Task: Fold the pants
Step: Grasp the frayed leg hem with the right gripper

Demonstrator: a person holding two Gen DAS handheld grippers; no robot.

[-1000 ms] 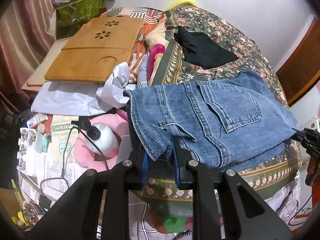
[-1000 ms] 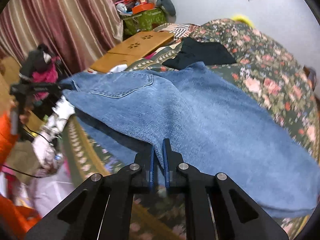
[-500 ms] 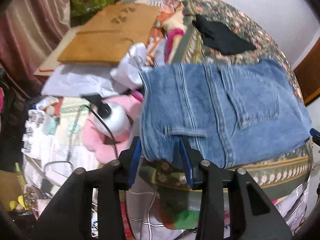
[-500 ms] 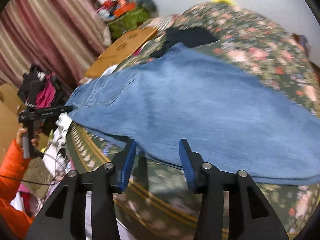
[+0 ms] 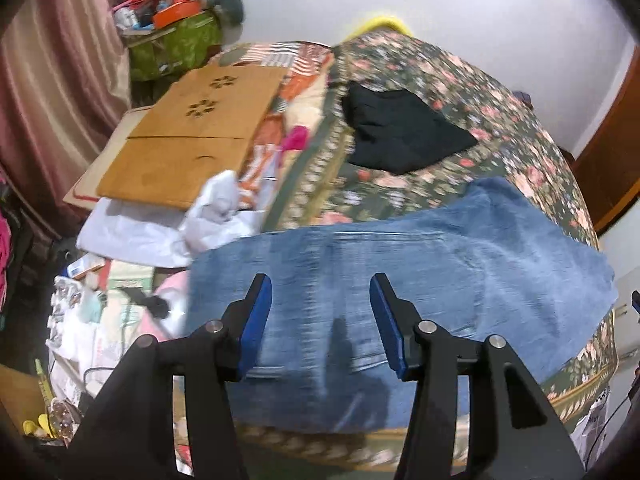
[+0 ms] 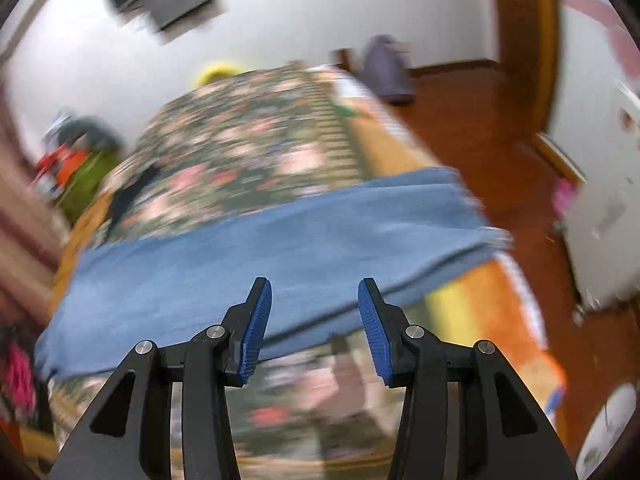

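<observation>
The blue denim pants [image 5: 420, 280] lie flat across the near end of the floral bed [image 5: 460, 92], folded lengthwise. My left gripper [image 5: 320, 320] is open and empty, its blue pads just above the waist end. In the right wrist view the pants [image 6: 260, 252] stretch across the bed [image 6: 248, 148] with the leg hems at the right edge. My right gripper [image 6: 312, 320] is open and empty at the pants' near edge. That view is blurred by motion.
A black garment [image 5: 400, 132] lies further up the bed. A wooden lap desk [image 5: 188, 140] and white cloth [image 5: 160, 228] sit left of the bed, with clutter on the floor [image 5: 80, 312]. A wooden floor [image 6: 480, 120] and door frame [image 6: 520, 40] are to the right.
Both grippers let go of the pants and opened wide. The pants now rest on the bed. The right gripper swung right toward the leg hems; the left pulled back a little.
</observation>
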